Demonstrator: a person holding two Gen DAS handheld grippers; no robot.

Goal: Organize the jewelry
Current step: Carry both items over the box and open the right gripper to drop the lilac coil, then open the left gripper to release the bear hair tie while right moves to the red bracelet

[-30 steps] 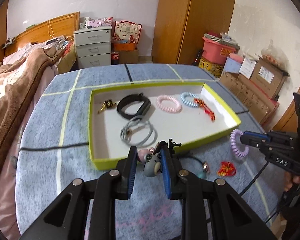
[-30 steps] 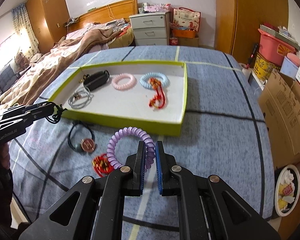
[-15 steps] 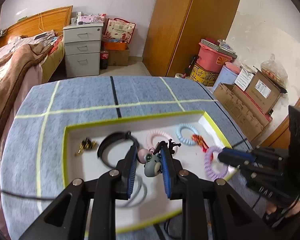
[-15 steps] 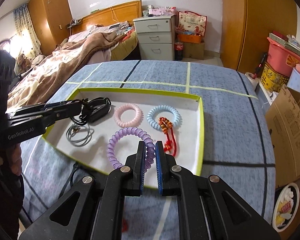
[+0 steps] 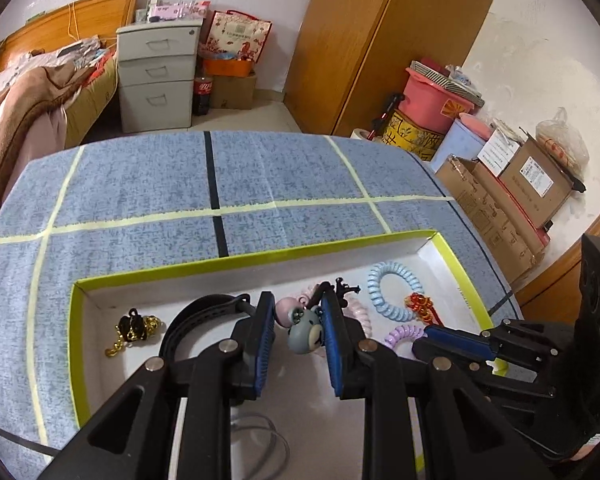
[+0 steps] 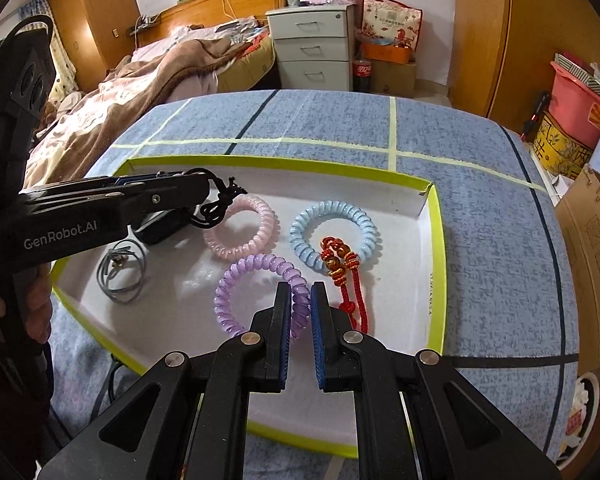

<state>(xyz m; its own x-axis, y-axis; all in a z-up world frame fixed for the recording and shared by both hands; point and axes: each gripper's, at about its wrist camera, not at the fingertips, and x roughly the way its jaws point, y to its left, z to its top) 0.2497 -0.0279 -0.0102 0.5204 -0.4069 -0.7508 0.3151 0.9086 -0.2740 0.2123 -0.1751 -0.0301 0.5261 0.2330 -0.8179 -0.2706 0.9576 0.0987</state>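
Purple coil band [image 6: 260, 292] lies seemingly flat, right hand-held gripper [image 6: 300, 292] pinching it

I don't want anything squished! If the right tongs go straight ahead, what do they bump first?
Probably the blue coil, just past the purple coil that the right tongs hold, or the red charm lying across it; depth is unclear.

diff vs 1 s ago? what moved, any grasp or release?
Both grippers moved from the near table edge to over the tray. The right gripper brought the purple coil band in and still pinches it; no release yet. The left gripper keeps hold of the grey bear charm. The pink band, blue band and red knot cord lie as before.
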